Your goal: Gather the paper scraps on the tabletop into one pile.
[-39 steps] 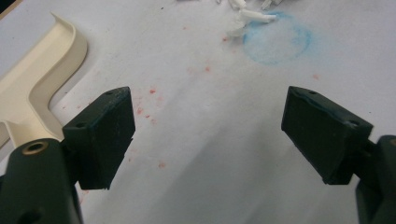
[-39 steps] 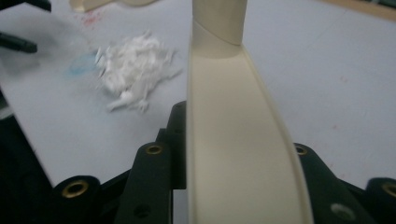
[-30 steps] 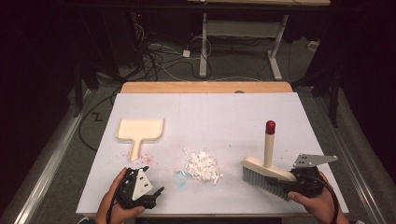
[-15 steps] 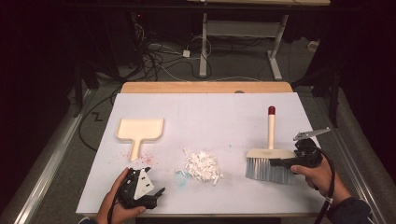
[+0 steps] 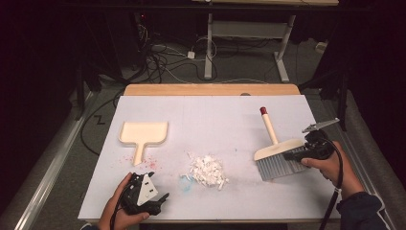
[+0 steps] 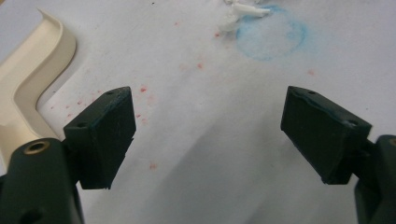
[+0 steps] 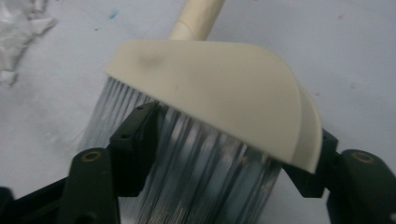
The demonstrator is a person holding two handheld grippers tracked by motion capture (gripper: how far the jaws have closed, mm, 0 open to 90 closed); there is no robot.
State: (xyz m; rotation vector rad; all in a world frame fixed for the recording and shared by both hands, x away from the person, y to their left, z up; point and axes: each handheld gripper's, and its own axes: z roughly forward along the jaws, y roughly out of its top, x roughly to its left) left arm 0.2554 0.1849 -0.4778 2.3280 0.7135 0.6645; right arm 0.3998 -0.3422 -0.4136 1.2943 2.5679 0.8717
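A cream hand brush (image 5: 279,147) with grey bristles and a red-tipped handle lies on the white table top (image 5: 215,115) at the right. My right gripper (image 5: 293,156) sits at its bristle end. In the right gripper view the brush head (image 7: 210,79) lies between the jaws of that gripper (image 7: 224,154). They have just been opening and stand open around the bristles. My left gripper (image 5: 162,200) rests open near the front edge, with nothing between its jaws (image 6: 210,130). A cream dustpan (image 5: 143,134) (image 6: 28,79) lies at the left. White paper scraps (image 5: 208,170) are heaped in the middle.
A faint blue circle (image 6: 271,35) and red specks mark the table in front of the left gripper. Scraps (image 7: 18,28) show at the upper left of the right gripper view. A wooden strip (image 5: 210,89) edges the far side, with cables and desk legs on the floor beyond.
My right hand carried the brush away from the front edge and laid it flatter. Its jaws have widened around the bristles. My left gripper has stayed put.
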